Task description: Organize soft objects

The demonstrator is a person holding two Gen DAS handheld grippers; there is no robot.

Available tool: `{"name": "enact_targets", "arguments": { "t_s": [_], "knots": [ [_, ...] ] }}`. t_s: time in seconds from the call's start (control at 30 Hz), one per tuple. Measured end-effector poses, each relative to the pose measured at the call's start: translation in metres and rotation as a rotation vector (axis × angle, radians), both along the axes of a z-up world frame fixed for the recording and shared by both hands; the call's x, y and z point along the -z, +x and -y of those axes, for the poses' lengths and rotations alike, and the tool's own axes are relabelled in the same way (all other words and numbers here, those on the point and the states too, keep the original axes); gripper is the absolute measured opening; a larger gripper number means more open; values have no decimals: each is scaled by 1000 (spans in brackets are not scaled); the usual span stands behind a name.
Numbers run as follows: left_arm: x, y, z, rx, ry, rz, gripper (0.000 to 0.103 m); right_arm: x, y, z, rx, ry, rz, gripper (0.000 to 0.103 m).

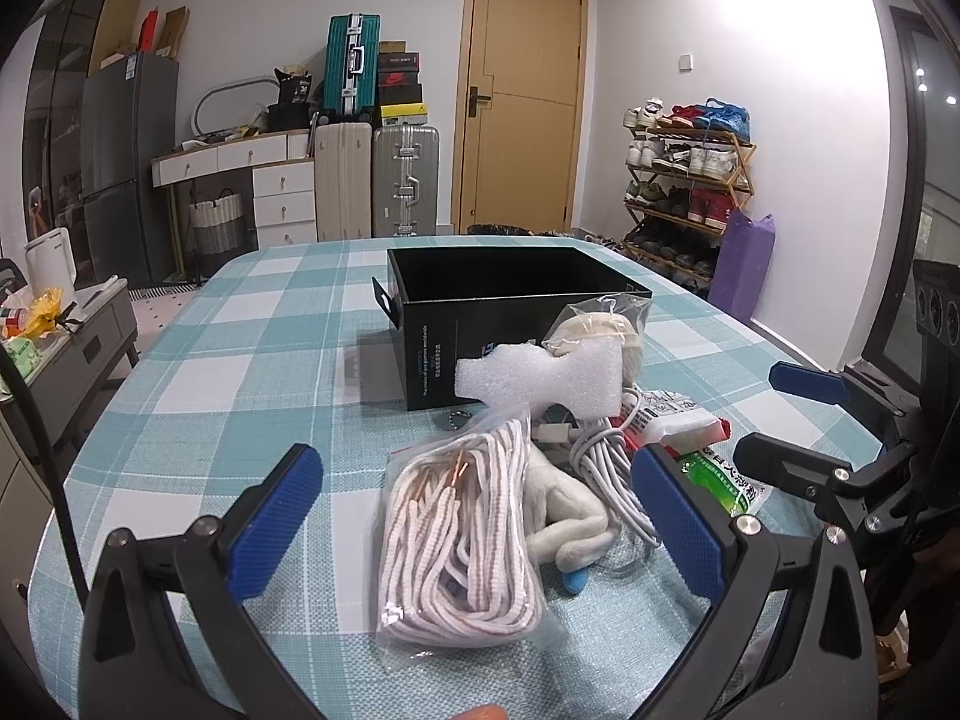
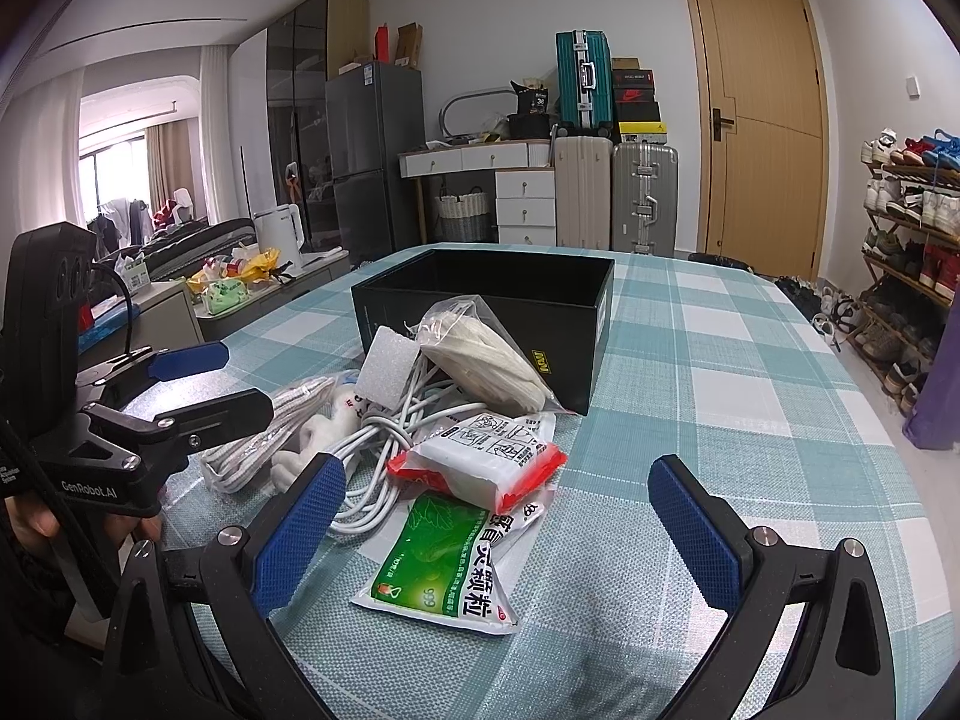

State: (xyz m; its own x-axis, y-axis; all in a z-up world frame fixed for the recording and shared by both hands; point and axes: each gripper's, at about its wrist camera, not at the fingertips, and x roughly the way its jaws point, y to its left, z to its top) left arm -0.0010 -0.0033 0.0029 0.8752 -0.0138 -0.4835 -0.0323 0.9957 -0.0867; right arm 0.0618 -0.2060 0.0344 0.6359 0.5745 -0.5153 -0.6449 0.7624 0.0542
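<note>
The bag of laces (image 1: 462, 531) is found on the table (image 1: 240, 360), straight ahead of the left gripper (image 1: 480, 525), its long axis running away toward the black box (image 1: 516, 300). The right gripper (image 2: 510, 531) is farther off. Both grippers are spread apart, nothing held.

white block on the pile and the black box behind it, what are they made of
White block: looks like soft packing foam, matte with a fine bubbly grain and rough-cut edges. Black box: likely printed cardboard, thin straight walls, slight sheen, small print on the side, open top.
</note>
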Motion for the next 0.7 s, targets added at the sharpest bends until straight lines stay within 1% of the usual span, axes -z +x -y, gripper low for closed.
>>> {"name": "enact_targets", "arguments": {
  "t_s": [0.27, 0.5, 0.7],
  "knots": [
    [1, 5, -5, -16, 7, -20, 103, -1, 5, -2, 7, -35, -28, 103],
    [-3, 8, -4, 3, 51, -50, 103, -2, 7, -10, -19, -72, -49, 103],
    [-4, 8, -11, 5, 45, -58, 103, -4, 12, -13, -10, -88, -66, 103]
  ]
}}
